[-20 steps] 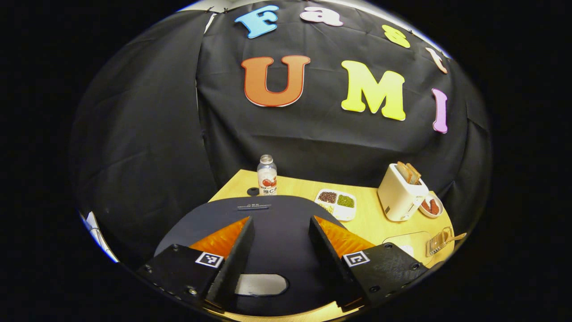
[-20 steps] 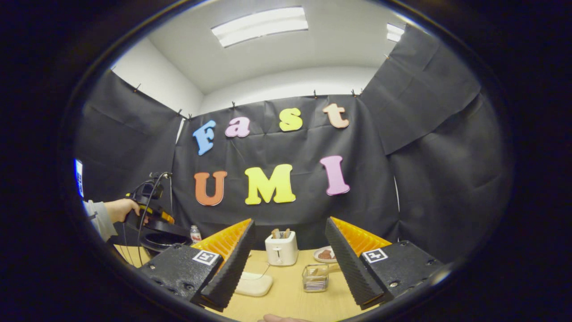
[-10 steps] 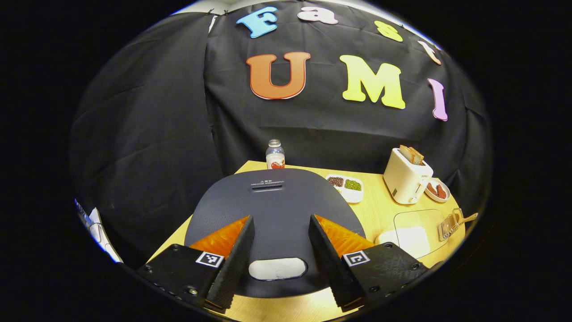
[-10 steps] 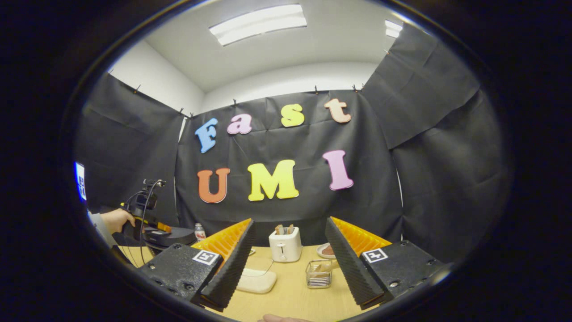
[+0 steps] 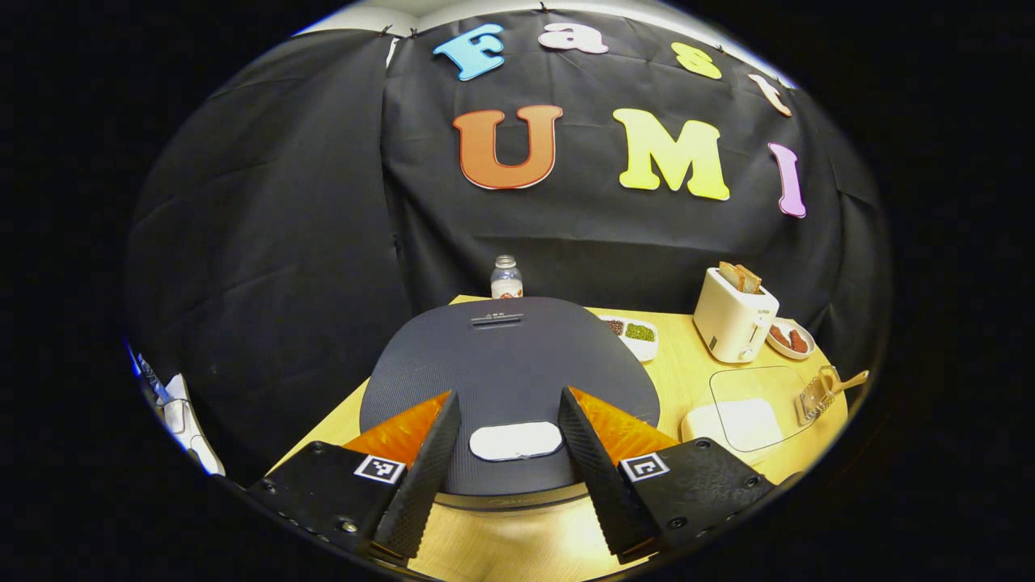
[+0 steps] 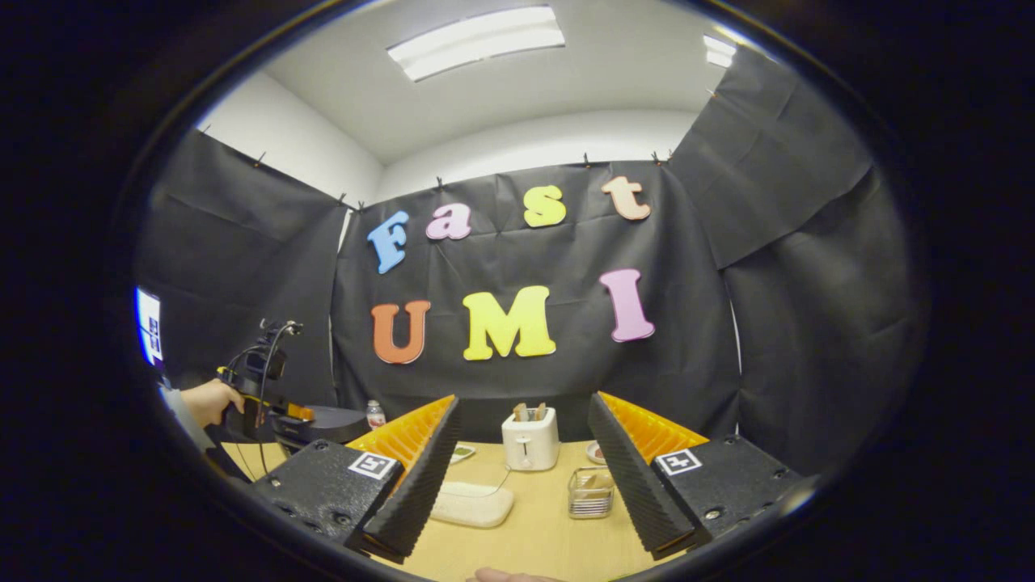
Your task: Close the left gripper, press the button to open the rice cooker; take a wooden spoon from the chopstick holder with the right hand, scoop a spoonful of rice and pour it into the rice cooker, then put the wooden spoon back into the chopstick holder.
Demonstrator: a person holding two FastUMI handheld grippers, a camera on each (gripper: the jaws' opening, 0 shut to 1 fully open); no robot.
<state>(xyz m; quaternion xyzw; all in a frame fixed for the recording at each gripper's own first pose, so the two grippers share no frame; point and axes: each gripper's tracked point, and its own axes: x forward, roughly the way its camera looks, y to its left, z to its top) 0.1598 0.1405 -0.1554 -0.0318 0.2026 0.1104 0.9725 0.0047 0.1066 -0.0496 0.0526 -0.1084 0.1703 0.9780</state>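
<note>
The left tool (image 5: pixel 501 473) is held wide apart above the closed rice cooker (image 5: pixel 509 372), whose white button (image 5: pixel 516 441) is seen between its fingers. The right tool (image 6: pixel 517 477) is also spread wide, holding nothing; the chopstick holder (image 6: pixel 590 491) stands on the worktop (image 6: pixel 534 541) beyond it.

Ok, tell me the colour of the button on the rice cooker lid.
White: the oval button stands out against the dark grey lid, clearest in the left gripper view.
</note>
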